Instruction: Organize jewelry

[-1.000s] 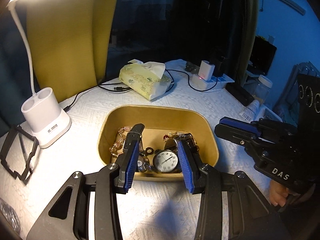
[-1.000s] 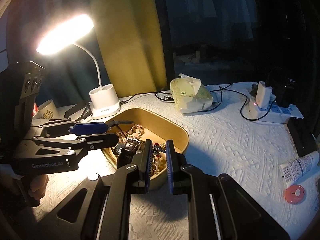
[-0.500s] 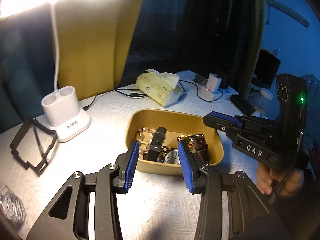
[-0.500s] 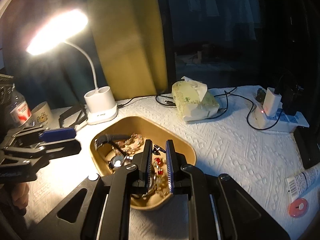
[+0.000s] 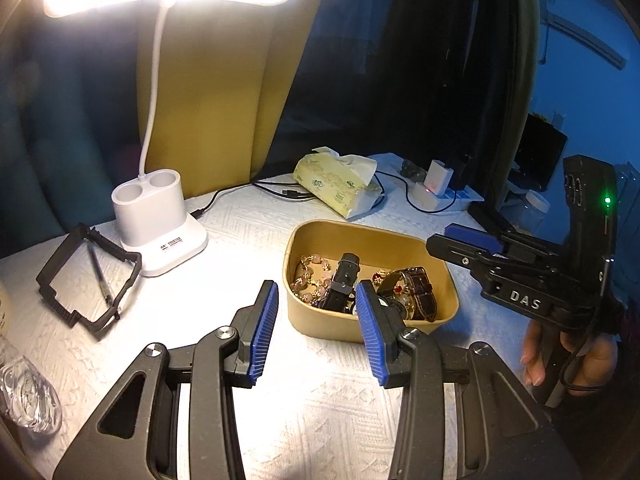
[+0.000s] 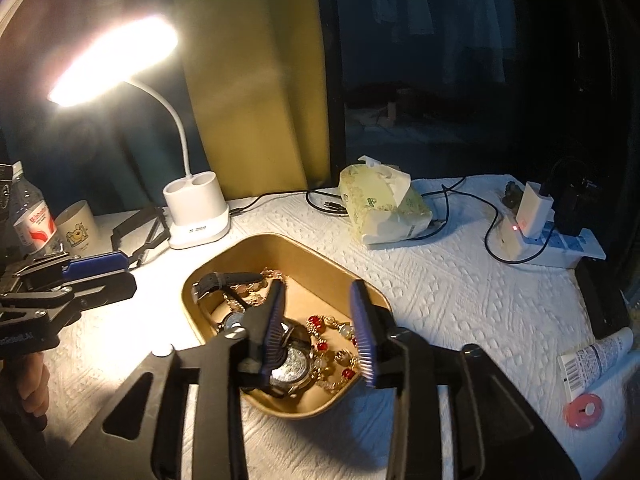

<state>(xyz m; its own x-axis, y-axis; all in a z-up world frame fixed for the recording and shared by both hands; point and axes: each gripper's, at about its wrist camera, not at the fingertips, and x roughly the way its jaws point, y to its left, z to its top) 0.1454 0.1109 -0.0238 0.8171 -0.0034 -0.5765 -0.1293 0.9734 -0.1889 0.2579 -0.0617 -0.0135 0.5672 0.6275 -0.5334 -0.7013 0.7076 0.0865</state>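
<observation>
So the tan tray (image 5: 370, 236) sits on a white textured cloth (image 5: 248, 216), piled with jewelry: a black-strap watch (image 5: 344, 276), a brown-strap watch (image 5: 420, 292), a pink bead bracelet (image 5: 310, 280), and in the right wrist view a round watch face (image 6: 294, 366) next to a red and gold bead chain (image 6: 332, 344).

Left gripper (image 5: 316, 328) has its blue pads spread wide with nothing between them, hovering just in front of the tray's near wall. Right gripper (image 6: 320, 332) is spread apart too, empty, hanging right over the tray contents.

Readable stuff: "DAS" in white letters on the side of the right gripper seen from the left camera, with a green light lit above it. The left gripper's side has lettering in the right camera but it's cut off and too dark to read.

Around it: a white desk lamp (image 5: 158, 216) switched on, a yellowish tissue pack (image 5: 340, 188) with green print that's too small to read, a power strip (image 6: 560, 248) with a white charger showing a red light, a mug (image 6: 78, 228) with a cartoon, a bottle (image 6: 30, 216) with a red and white label, a black frame (image 5: 86, 276), and a tube (image 6: 596, 358) with a barcode.
</observation>
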